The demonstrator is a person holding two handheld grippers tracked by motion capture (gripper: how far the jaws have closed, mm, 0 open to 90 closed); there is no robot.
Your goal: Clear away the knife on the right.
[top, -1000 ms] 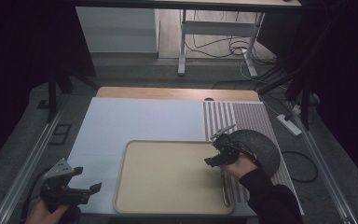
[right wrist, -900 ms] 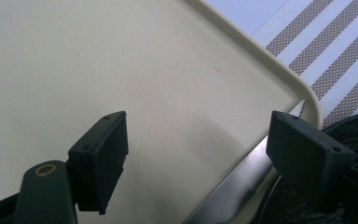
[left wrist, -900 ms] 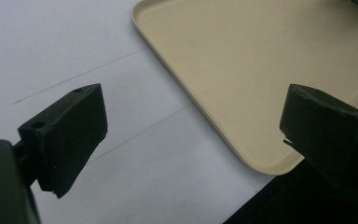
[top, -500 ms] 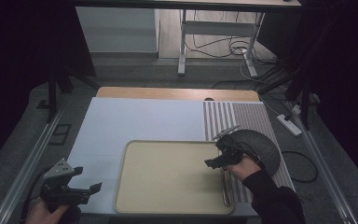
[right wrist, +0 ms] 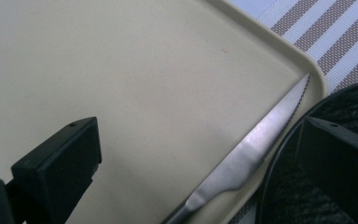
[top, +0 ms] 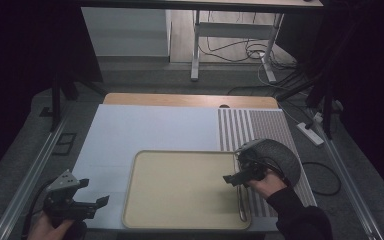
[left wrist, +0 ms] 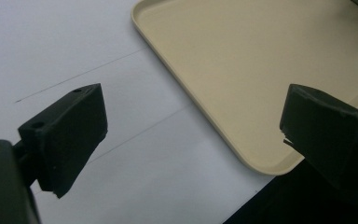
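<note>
A silver serrated knife (right wrist: 256, 149) lies flat along the right rim of the beige tray (right wrist: 121, 70), its tip pointing away. My right gripper (right wrist: 198, 140) hangs just over it. Its jaws have just been opening and now stand wide apart, with the knife lying loose between them and touching neither pad. From above, the right gripper (top: 235, 171) is at the tray's right edge beside the knife (top: 241, 202). My left gripper (top: 95, 191) is held open and empty at the table's front left, over the white mat (left wrist: 98, 46) near the tray's front corner (left wrist: 261, 163).
A dark round dish (top: 276, 156) sits on the striped placemat (top: 260, 125) just right of the tray, partly under my right hand. The table's front edge (top: 180, 231) is close to both hands. Metal rails run along both sides of the table.
The right gripper's jaws have spread wider over the knife while the hand barely shifted. The left gripper has not moved.
</note>
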